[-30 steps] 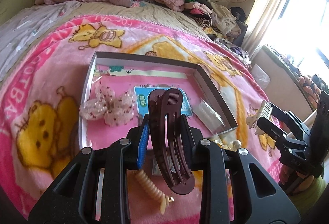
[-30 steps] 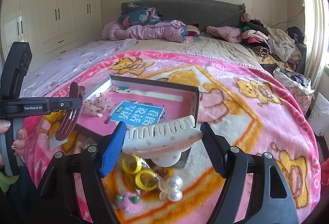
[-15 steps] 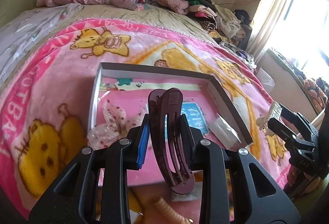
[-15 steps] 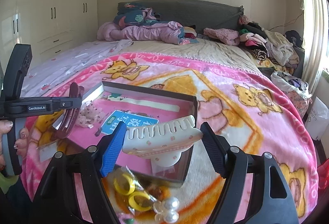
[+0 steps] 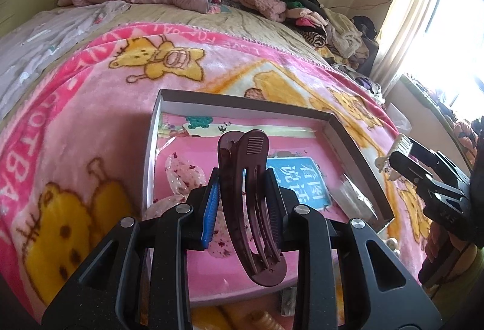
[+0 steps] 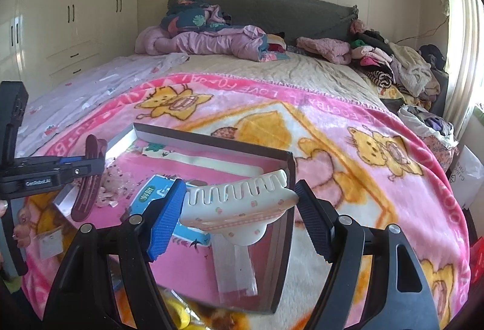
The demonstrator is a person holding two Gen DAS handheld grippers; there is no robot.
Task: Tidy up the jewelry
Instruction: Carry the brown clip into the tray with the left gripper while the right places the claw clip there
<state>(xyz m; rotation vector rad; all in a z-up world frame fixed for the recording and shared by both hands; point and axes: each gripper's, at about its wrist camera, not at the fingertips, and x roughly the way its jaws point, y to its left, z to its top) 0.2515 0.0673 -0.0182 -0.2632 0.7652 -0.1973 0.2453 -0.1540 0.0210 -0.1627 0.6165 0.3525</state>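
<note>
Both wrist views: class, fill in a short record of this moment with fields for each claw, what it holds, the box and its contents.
left claw: shut on maroon clip, held over the box
right claw: shut on white clip, above the box's near right corner
box: open, shallow, lying on the pink blanket
box contents: blue card, sheer pink bow, clear bag
clips: neither placed in the box yet
</note>
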